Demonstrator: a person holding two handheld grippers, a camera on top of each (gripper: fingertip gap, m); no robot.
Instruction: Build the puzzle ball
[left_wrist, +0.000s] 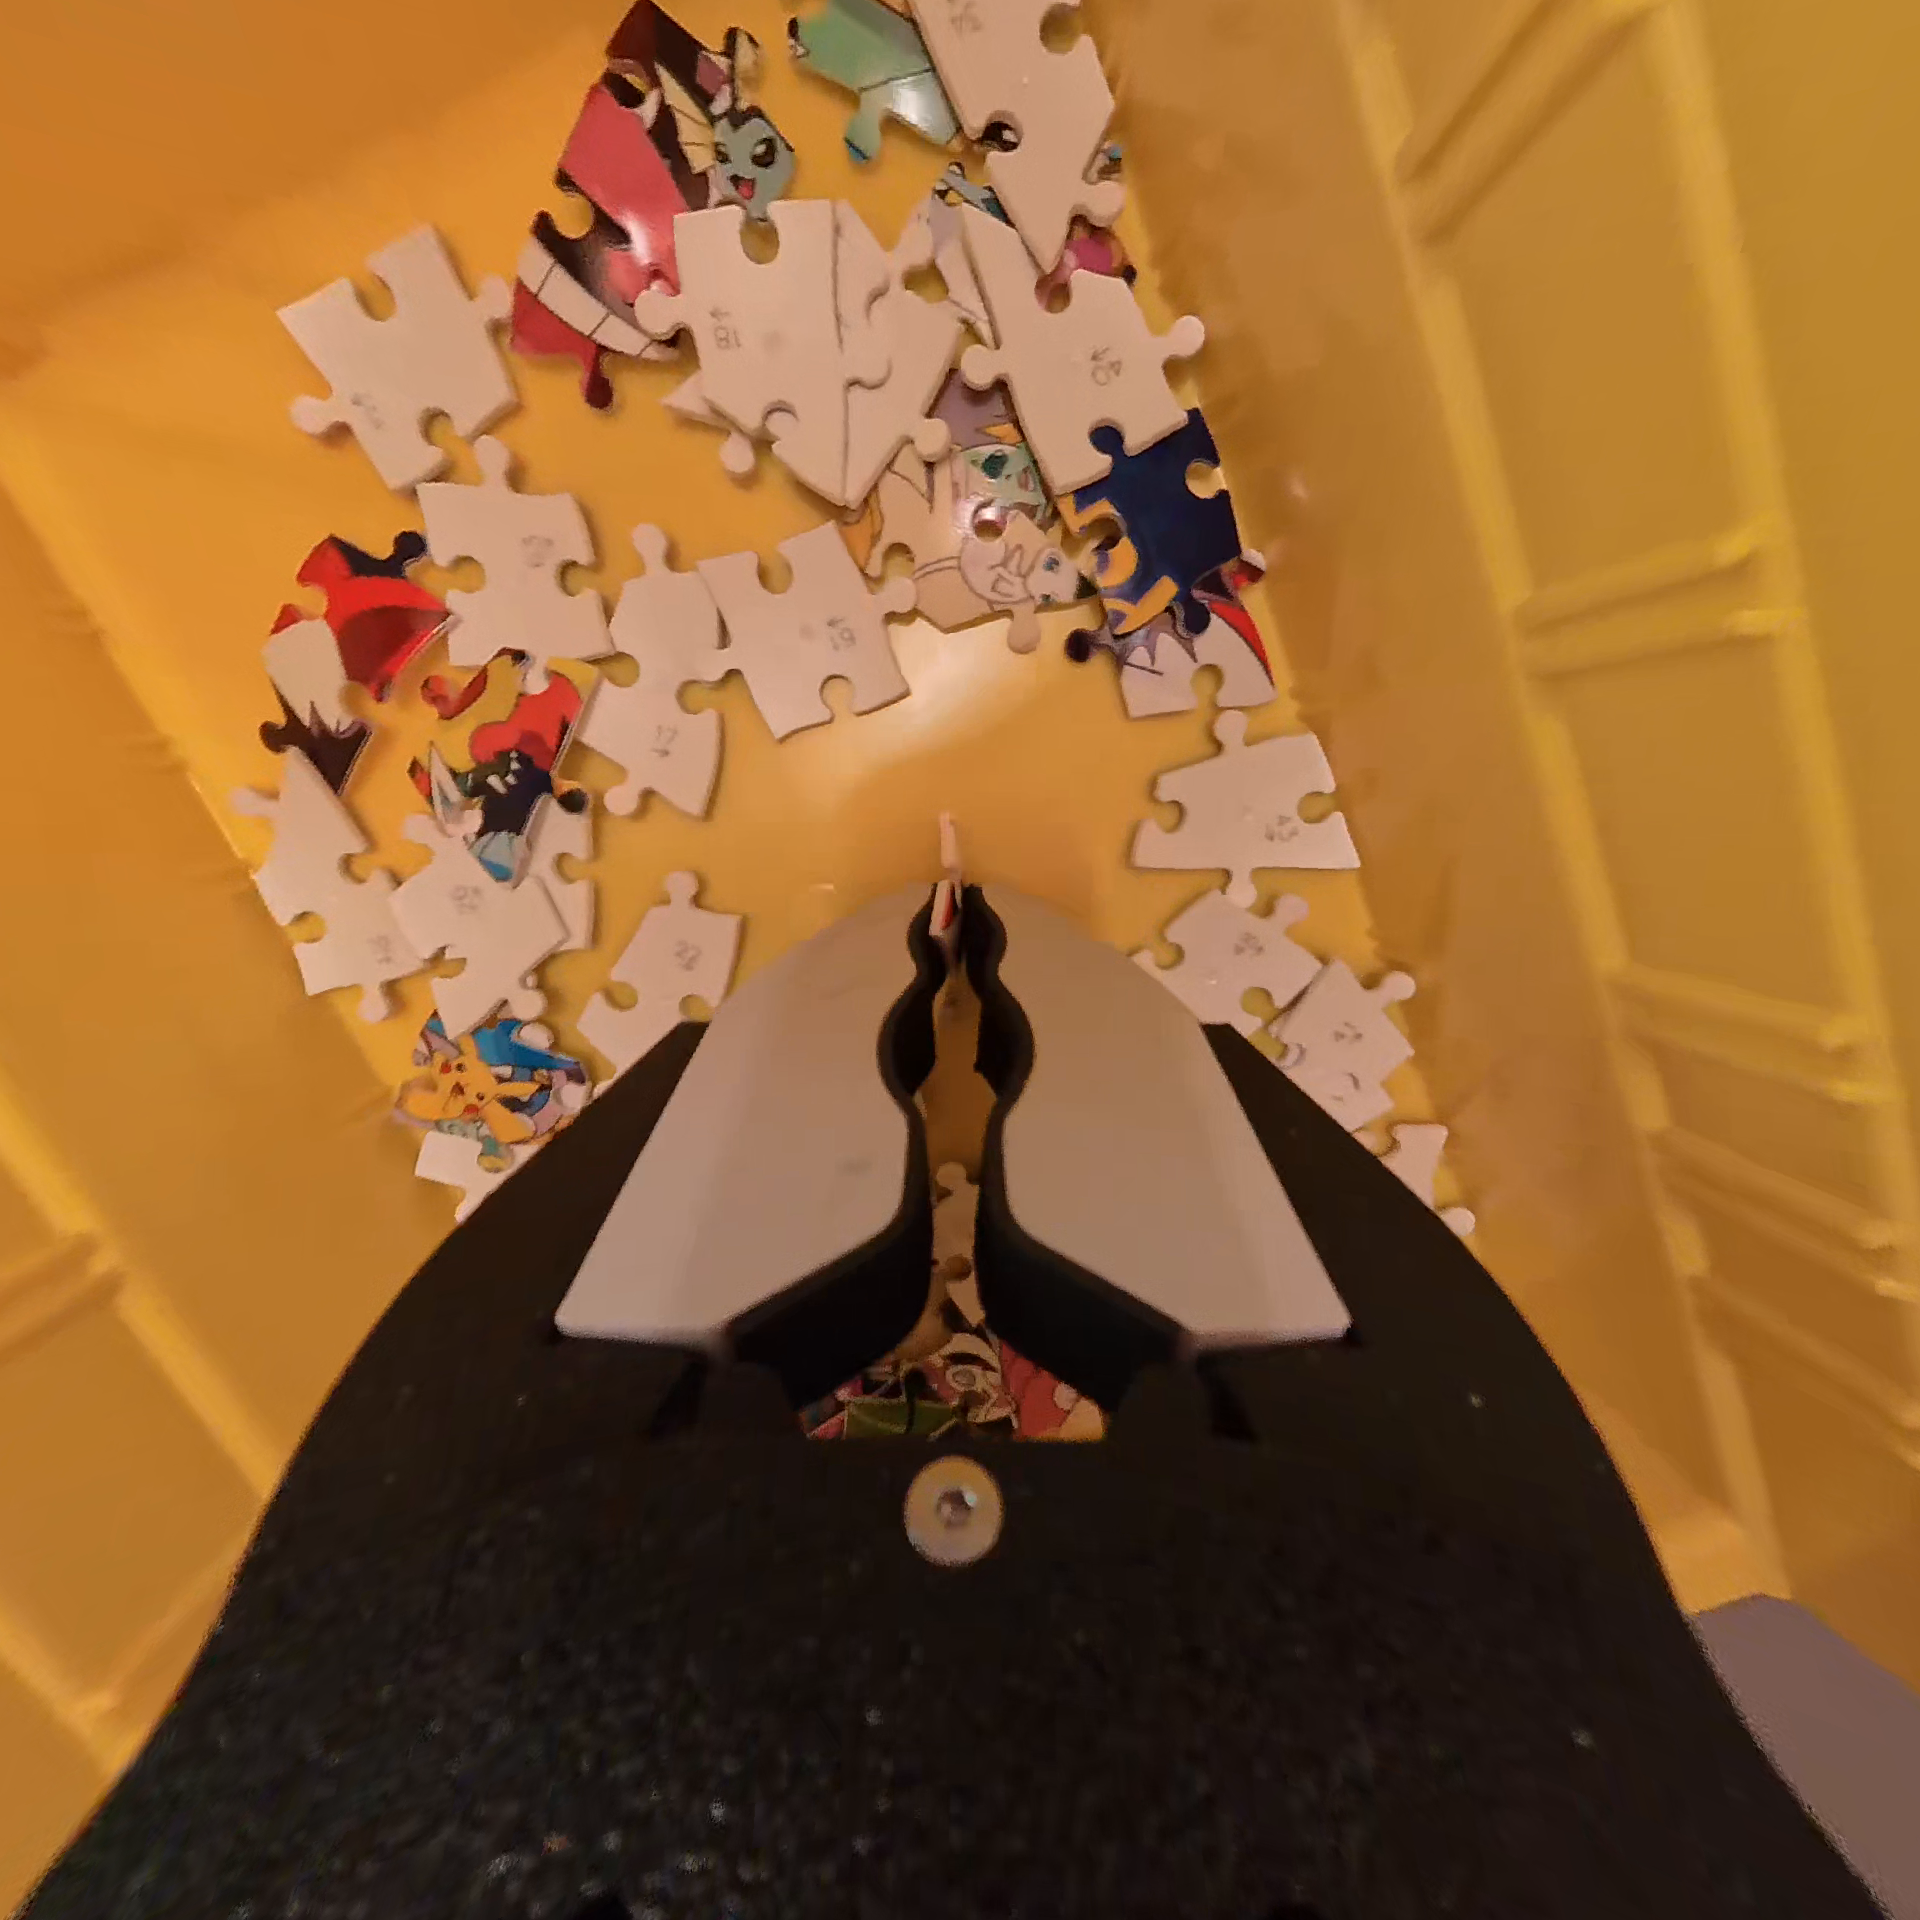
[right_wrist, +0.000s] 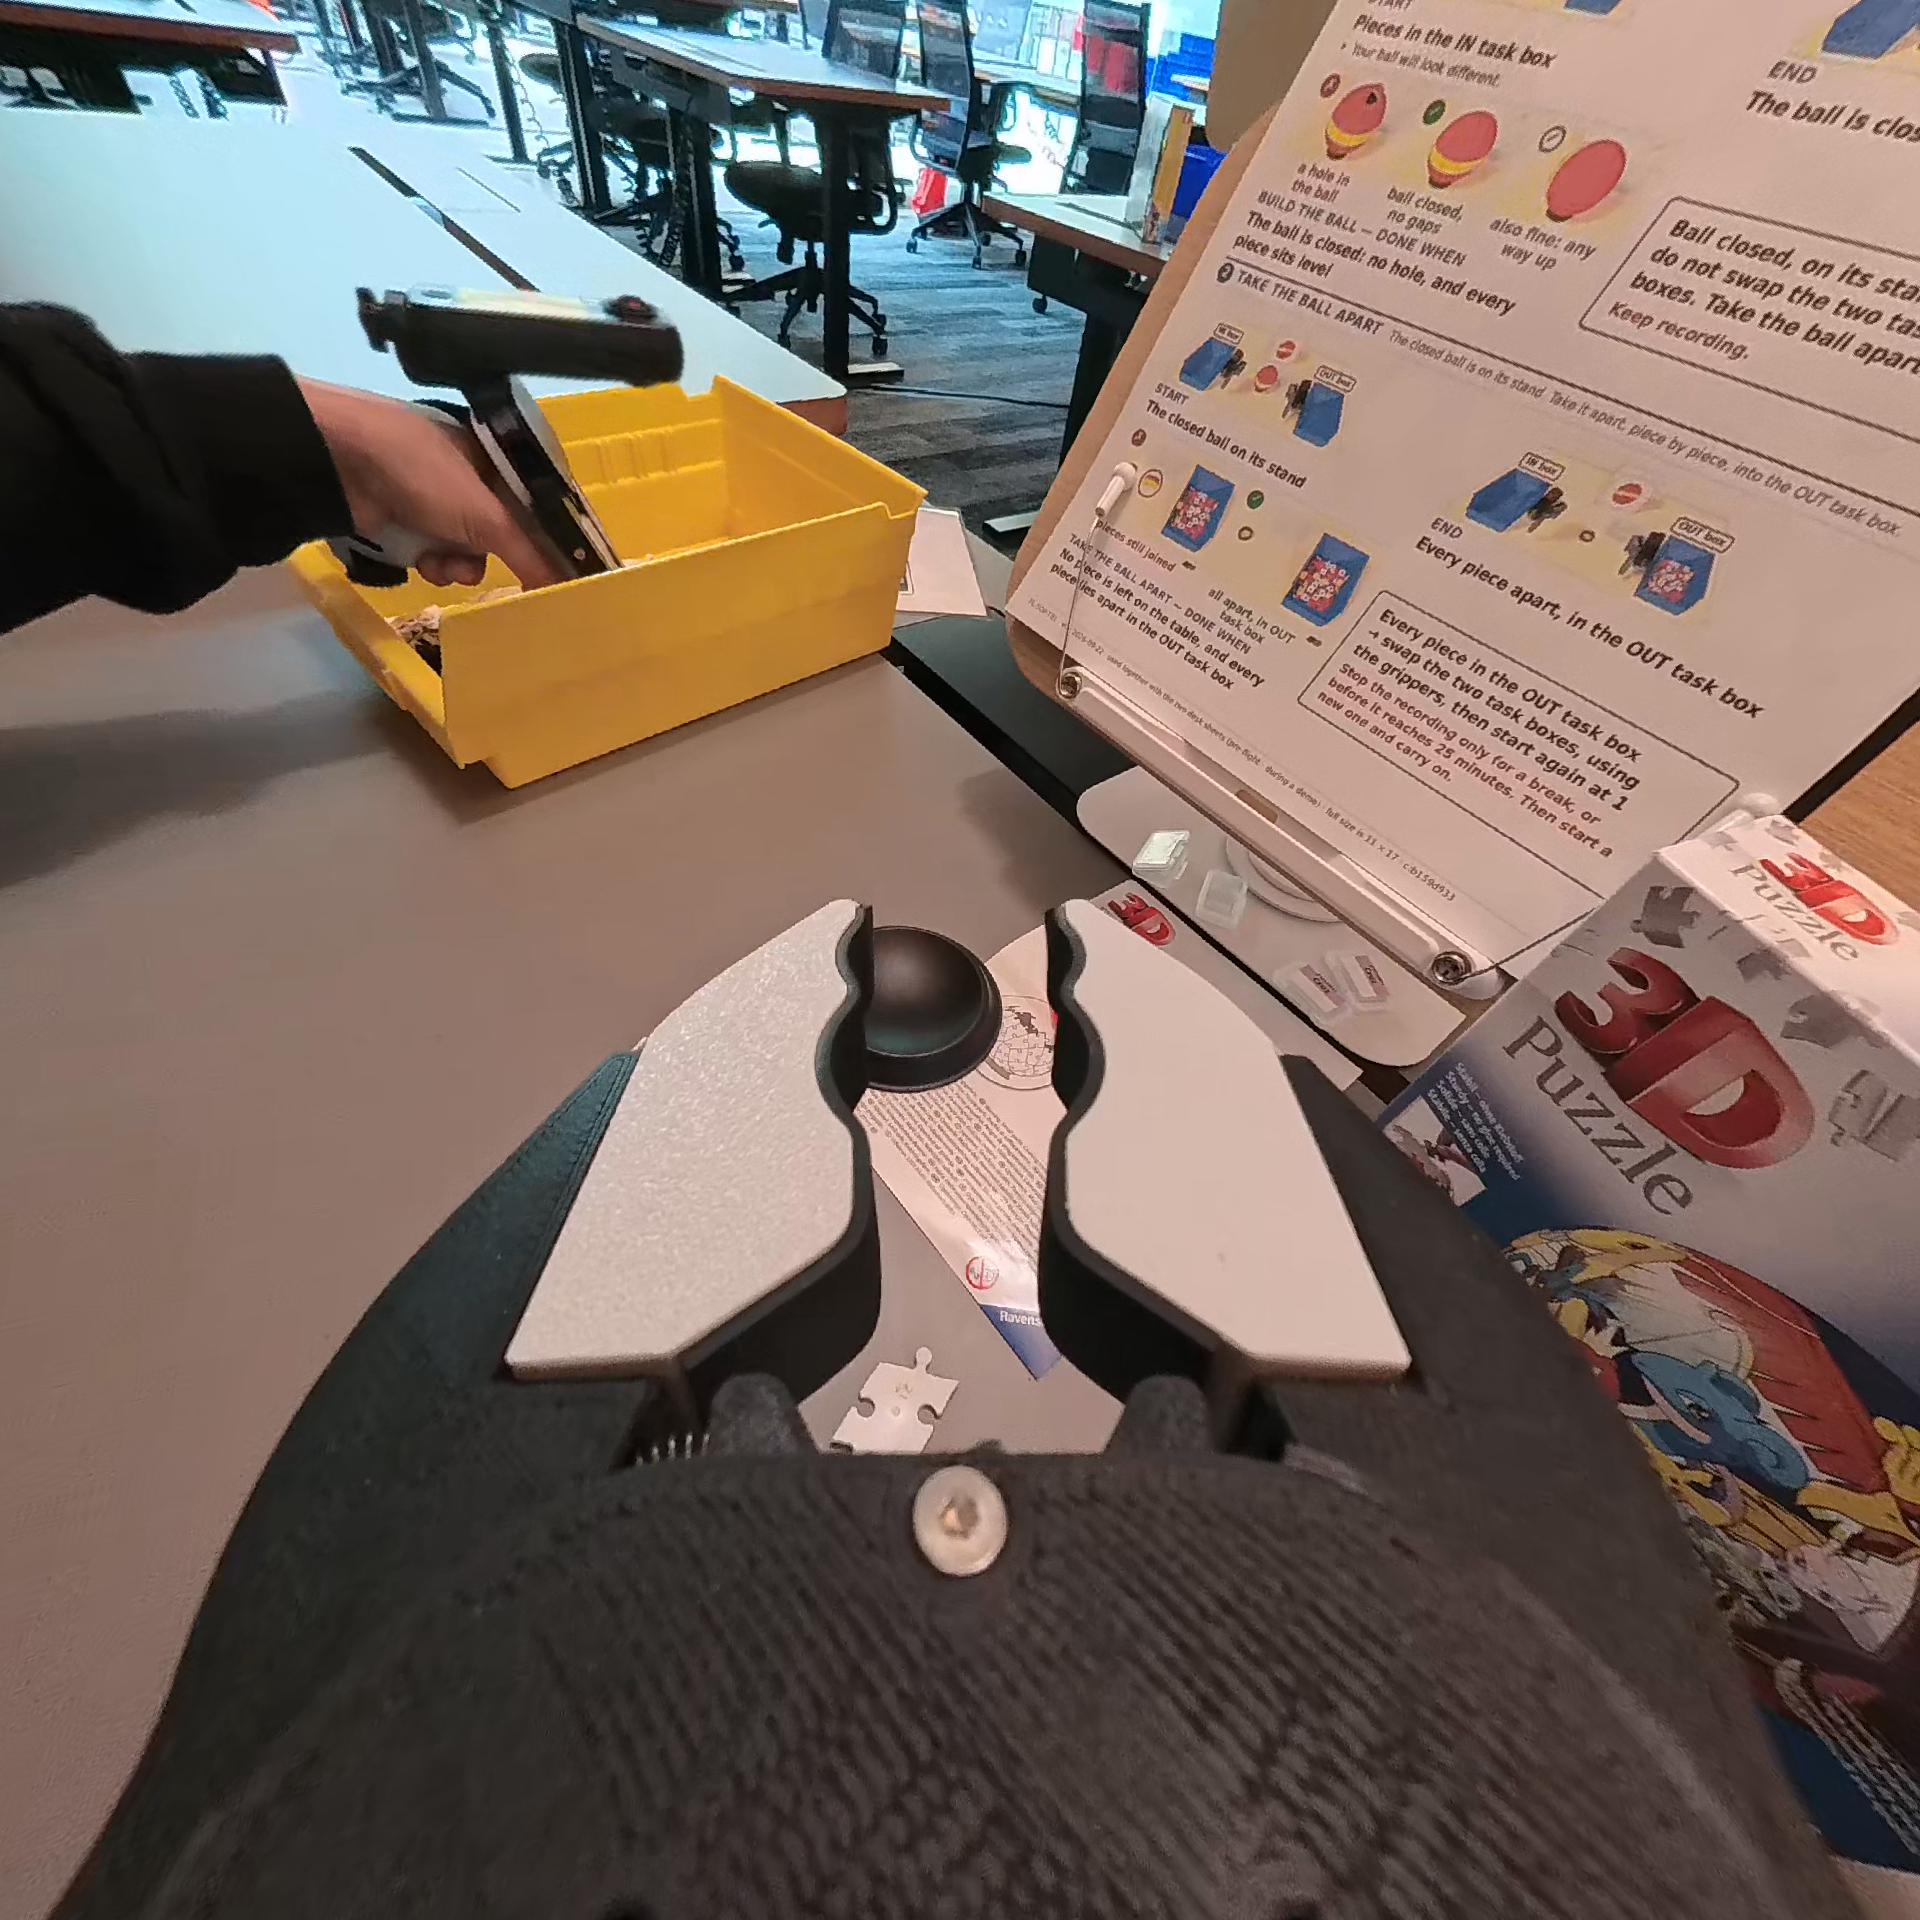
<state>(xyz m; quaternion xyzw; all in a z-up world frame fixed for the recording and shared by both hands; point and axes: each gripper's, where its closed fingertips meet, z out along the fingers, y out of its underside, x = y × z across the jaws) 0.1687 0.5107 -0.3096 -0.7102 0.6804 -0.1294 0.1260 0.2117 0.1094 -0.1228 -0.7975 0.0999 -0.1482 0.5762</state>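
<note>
Grey tabletop, matte. Directly on it: yellow bin at far left; black domed stand partly on a printed leaflet; one white puzzle piece, face down, nearest. At right, puzzle box and white base of an instruction board, possibly straddling an adjoining darker surface.

Open-plan office or lab workroom. Long rows of dark-framed work tables run to the back, black swivel chairs on castors pushed under them, patterned carpet floor between. Monitors stand on the far tables. Near side: grey desk carrying a yellow plastic parts bin, a printed instruction sheet propped on a board stand, and a retail puzzle box.
</note>
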